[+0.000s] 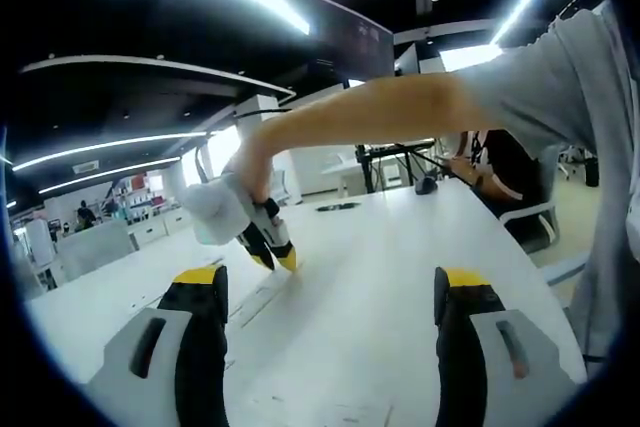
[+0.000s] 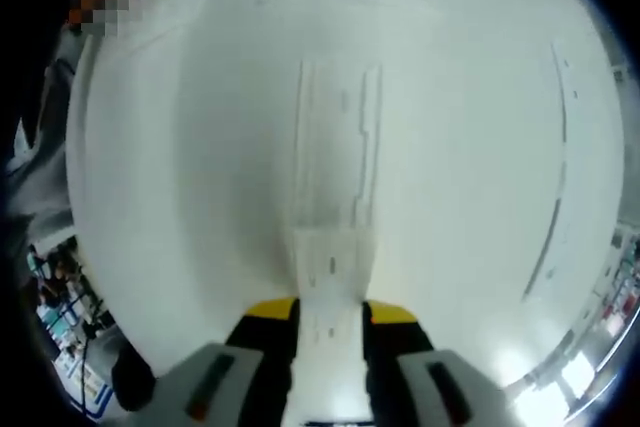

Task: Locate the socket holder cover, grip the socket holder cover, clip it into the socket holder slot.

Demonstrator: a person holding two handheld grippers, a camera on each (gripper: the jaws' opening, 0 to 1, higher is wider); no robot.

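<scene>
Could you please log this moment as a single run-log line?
right gripper: shut on white cover strip | strip lined up over socket holder slot on white table | left gripper: open, hovering, holding nothing

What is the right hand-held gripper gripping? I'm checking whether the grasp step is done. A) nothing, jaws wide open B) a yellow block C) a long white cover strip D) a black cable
C: in the right gripper view the right hand-held gripper is closed on the white socket holder cover, over the white table.
</scene>
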